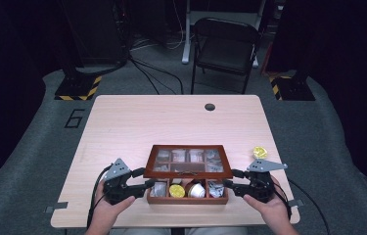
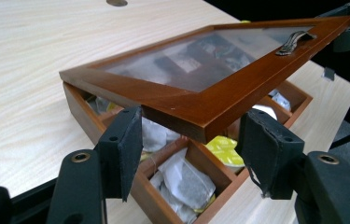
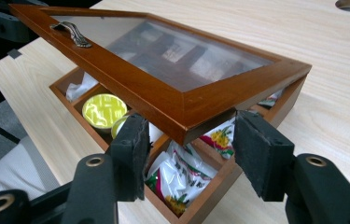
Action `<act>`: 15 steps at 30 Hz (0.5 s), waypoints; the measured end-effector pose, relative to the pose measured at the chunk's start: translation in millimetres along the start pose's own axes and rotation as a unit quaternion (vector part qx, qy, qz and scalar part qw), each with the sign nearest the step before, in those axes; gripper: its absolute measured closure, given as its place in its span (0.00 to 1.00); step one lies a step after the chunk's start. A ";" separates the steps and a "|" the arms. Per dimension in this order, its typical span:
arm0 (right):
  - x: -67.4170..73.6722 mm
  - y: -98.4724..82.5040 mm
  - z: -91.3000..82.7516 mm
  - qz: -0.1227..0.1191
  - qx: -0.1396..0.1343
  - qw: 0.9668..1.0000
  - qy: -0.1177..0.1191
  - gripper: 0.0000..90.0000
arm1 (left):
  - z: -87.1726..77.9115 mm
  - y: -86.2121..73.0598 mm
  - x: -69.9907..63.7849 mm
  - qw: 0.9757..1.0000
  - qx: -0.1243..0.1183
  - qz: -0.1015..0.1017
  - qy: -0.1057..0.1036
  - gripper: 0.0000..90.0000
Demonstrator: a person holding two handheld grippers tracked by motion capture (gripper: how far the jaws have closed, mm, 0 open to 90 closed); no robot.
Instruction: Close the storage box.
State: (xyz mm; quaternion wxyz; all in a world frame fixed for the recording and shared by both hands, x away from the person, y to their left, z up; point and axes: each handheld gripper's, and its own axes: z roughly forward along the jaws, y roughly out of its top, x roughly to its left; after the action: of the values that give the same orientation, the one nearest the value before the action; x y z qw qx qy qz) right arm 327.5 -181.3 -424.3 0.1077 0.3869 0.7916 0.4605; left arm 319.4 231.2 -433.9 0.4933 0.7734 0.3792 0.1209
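Both my grippers (image 2: pixel 189 140) (image 3: pixel 189 144) gape under the raised lid (image 1: pixel 188 162), apparently unclamped; it could slam onto the box (image 1: pixel 188 199).

one box (image 1: pixel 187 198), two tools (left (image 1: pixel 143 184), right (image 1: pixel 231 184)), one chair (image 1: pixel 224 49).

Two black grippers, one per hand. Left gripper (image 1: pixel 142 180): black body, grey three-cornered plate on top, black cable looping off its side. Right gripper (image 1: pixel 231 179): same black body, same grey plate, thin black cable trailing away. Bare hands and forearms, no sleeves. Up close, thick square black pads (image 2: pixel 128 140) with rough, soft-looking faces. Round brass-coloured rings around the screw holes on the black arms. Light trousers at the bottom edge.
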 end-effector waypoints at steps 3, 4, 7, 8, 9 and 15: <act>0.7 -5.9 1.8 0.002 0.001 1.000 0.000 0.51 | 1.2 -5.3 -0.9 1.000 0.005 0.000 0.001 0.45; 0.8 -8.0 2.4 0.003 0.000 1.000 0.002 0.51 | 1.4 -7.3 -1.3 1.000 0.009 0.001 0.000 0.45; 1.7 -13.8 4.3 0.002 0.002 1.000 0.002 0.51 | 2.4 -11.1 -1.9 1.000 0.013 0.005 0.003 0.45; 1.8 -15.1 4.5 -0.001 0.003 1.000 0.000 0.51 | 2.8 -13.3 -2.6 1.000 0.016 0.002 0.002 0.45; 2.3 -17.6 5.4 0.000 0.002 1.000 0.000 0.51 | 2.8 -14.2 -2.3 1.000 0.018 0.005 0.001 0.45; 4.6 -28.3 9.8 -0.005 0.003 1.000 0.001 0.51 | 5.2 -24.1 -4.1 1.000 0.030 0.009 0.001 0.45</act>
State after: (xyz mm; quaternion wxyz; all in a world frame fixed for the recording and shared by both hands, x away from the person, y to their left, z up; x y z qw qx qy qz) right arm 314.9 -179.5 -451.9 0.1075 0.3826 0.7953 0.4579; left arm 308.3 230.2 -456.2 0.4687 0.7911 0.3759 0.1149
